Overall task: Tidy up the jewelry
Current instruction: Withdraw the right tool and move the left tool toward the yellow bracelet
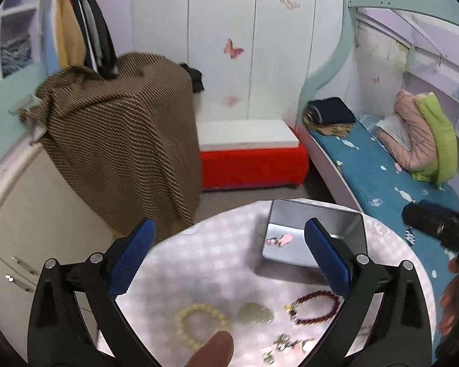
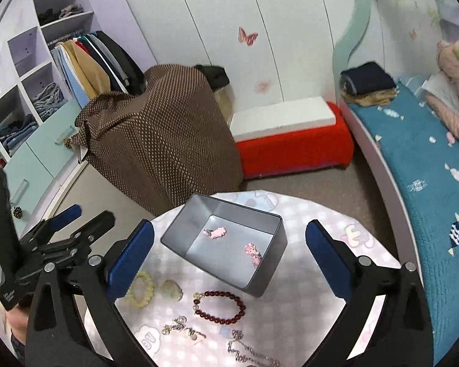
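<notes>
Both claws spread wide, nothing between the pads. Left claw (image 1: 229,257) hangs over the round table (image 1: 217,244) w/ checked pink-white cloth; right claw (image 2: 229,260) does the same in its own view, and the left one shows at that frame's left edge (image 2: 73,217), off the table.

Tin (image 2: 226,244) – grey, rectangular, no lid – sits centre frame in the right view, upper right of the table in the left view (image 1: 315,232). Inside it: two small pink charms (image 2: 214,232), one near the back wall, the other (image 2: 251,252) toward the right wall.

On the cloth, below the tin in the right view:
- dark red bead bracelet (image 2: 220,307), just in front of the tin
- cream bead bracelet (image 2: 142,289), lower left, partly behind the claw finger
- pale shell-like piece (image 2: 170,289) between the two bracelets
- silver chain bits (image 2: 180,328) (too blurred to name) and a chain (image 2: 248,350) at the bottom edge

Left view shows a fingertip (image 1: 214,348) at bottom centre, beside the cream bracelet (image 1: 199,324).
</notes>
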### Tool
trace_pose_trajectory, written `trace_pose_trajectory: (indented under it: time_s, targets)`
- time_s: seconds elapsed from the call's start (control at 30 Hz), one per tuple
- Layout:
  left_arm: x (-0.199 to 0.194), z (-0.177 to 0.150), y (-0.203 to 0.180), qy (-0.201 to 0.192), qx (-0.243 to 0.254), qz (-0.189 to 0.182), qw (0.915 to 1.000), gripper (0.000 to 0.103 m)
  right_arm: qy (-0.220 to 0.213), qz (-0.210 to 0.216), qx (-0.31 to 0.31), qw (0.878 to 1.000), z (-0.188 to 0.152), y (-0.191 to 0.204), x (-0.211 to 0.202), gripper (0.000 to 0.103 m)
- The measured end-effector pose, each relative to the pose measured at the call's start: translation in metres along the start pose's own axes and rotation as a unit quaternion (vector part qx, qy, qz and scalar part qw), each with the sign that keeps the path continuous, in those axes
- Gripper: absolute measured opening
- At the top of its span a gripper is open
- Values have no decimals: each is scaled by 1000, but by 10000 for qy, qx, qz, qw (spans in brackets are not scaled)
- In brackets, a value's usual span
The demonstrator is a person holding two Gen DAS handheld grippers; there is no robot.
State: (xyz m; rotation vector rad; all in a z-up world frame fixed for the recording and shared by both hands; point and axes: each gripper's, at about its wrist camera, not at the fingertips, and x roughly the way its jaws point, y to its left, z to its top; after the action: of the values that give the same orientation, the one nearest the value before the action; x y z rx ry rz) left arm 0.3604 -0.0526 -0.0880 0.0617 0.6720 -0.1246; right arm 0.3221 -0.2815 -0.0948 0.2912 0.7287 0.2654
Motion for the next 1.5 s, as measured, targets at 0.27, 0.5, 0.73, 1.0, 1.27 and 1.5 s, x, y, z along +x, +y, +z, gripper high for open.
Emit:
trace_pose_trajectory:
  time_s: [0.27, 0.5, 0.73, 1.0, 1.27, 1.5]
  targets:
    - [-60, -21, 1, -385, -27, 226, 9990, 98, -549, -287, -259, 9977, -19, 23, -50, 96]
    - [-107, -38, -3, -687, -69, 278, 9972, 98, -888, -611, -525, 9928, -47, 39, -88, 96]
    - [-137, -61, -3, -784, -142, 313, 9963, 98, -1024, -874, -718, 9883, -77, 52, -114, 96]
    - [-160, -96, 8, -844, -283, 373, 9953, 98, -1068, -1135, -900, 9837, -106, 62, -127, 96]
    - [-151, -123, 14, -593, -285, 300, 9974, 98, -836, -1127, -893, 9861, -119, 57, -117, 96]
    - [-129, -134, 15, -344, -248, 284, 9987, 98, -618, -1158, -916, 9871, -124, 51, -106, 96]
